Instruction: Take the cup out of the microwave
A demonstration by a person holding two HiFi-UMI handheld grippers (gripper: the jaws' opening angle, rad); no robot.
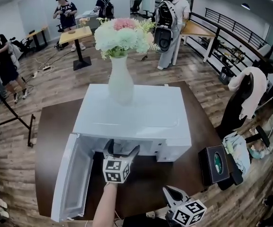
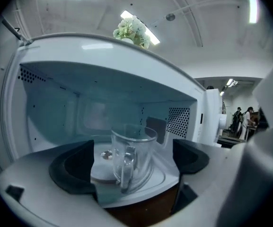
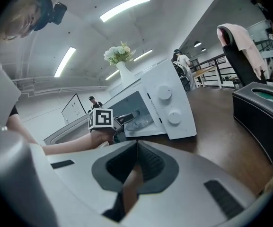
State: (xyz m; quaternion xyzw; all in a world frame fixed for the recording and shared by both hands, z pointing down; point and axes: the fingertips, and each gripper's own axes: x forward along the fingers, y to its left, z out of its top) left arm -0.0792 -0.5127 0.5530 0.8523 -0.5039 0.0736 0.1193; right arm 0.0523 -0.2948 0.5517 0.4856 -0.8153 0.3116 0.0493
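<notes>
**Left claw spread wide around the cup at the oven mouth**

The white box-shaped microwave oven (image 1: 141,122) stands on the dark brown wooden table (image 1: 48,141). Its white door (image 1: 72,178) hangs fully open to the left, and the door's far edge comes close to the table's front edge. The left gripper (image 1: 122,148) reaches into the open cavity. Its jaws are wide apart and grip nothing. The clear glass cup with a handle (image 2: 132,155) stands upright between them, with a gap on either side and its handle turned toward the camera. The cup rests on the round glass turntable (image 2: 161,178), near the cavity's front lip, with free room above its rim.

The right gripper (image 3: 136,148) hangs over the table's front edge, well apart from the oven, its jaws pressed together and empty. A black tissue box (image 1: 215,163) sits near the table's right edge. A white vase of pale flowers (image 1: 120,82) stands on the oven's top.
</notes>
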